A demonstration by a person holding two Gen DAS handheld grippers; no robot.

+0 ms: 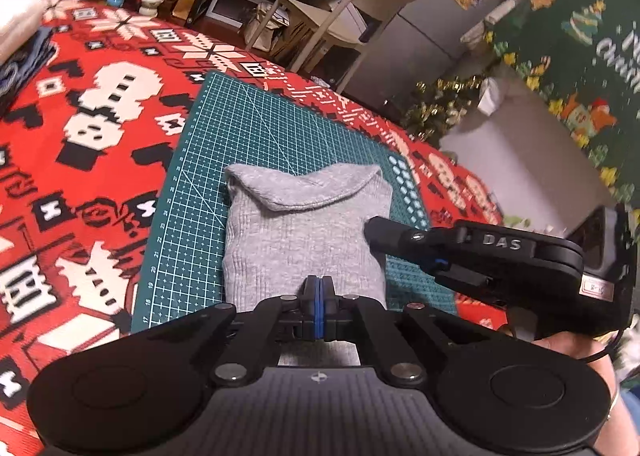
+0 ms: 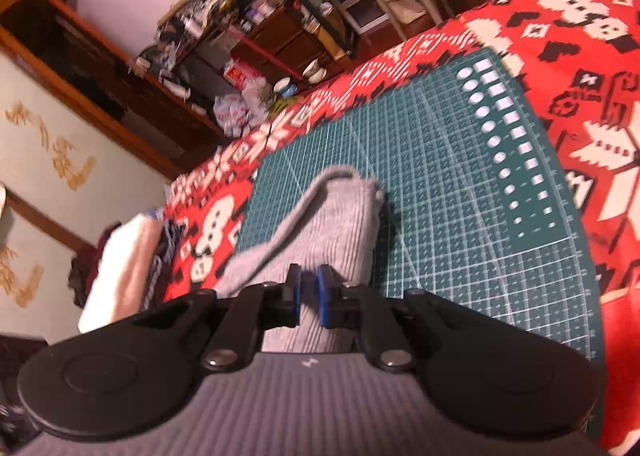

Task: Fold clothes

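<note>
Left wrist view, and off at the far left sat a stack of folded laundry (image 1: 18, 21) on the red patterned blanket (image 1: 80, 175). Moving in, the green cutting mat (image 1: 240, 127) lay on that blanket, and right on it was the grey ribbed garment (image 1: 304, 232), folded into a compact upright block, its rolled neckline at the far end, long axis running straight away from the camera. Left gripper (image 1: 318, 292) hovered at its near edge, blue pads pressed together, nothing between them. Over to the right, the right gripper (image 1: 374, 228) poked its tip against the garment's right side. Right wrist view: folded pile (image 2: 120, 268) at left, grey garment (image 2: 320, 232) stretching up and away, right gripper (image 2: 310, 290) above it with a narrow gap between the pads; whether cloth was pinched, I could not tell.
</note>
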